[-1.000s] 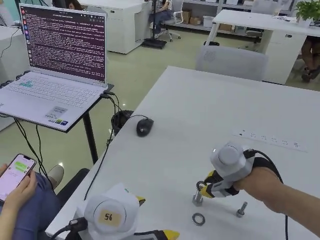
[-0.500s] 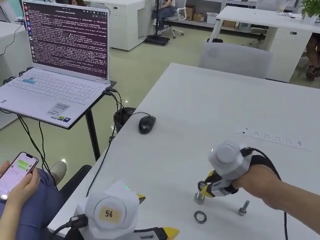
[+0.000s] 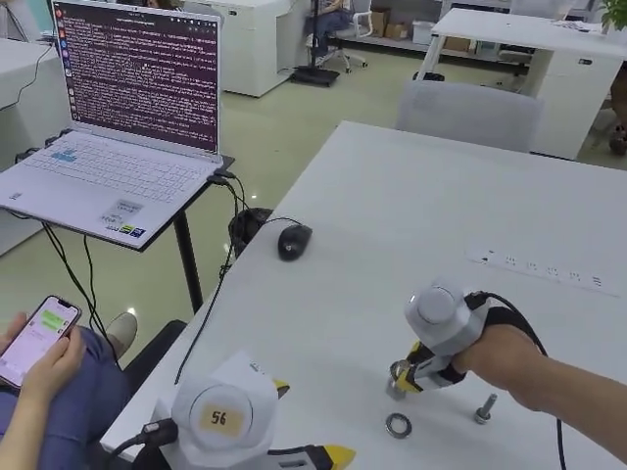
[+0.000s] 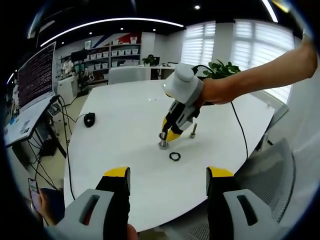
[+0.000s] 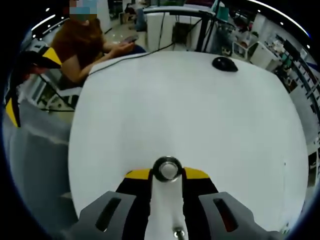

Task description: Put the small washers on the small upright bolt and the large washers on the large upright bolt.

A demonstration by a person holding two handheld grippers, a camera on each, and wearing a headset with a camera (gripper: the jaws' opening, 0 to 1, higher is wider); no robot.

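White table roomy, washer apparently gripped

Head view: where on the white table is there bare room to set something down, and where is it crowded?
Free: the wide stretch between mouse and power strip. Crowded: near the right gripper, around the large bolt, small bolt and loose washer.
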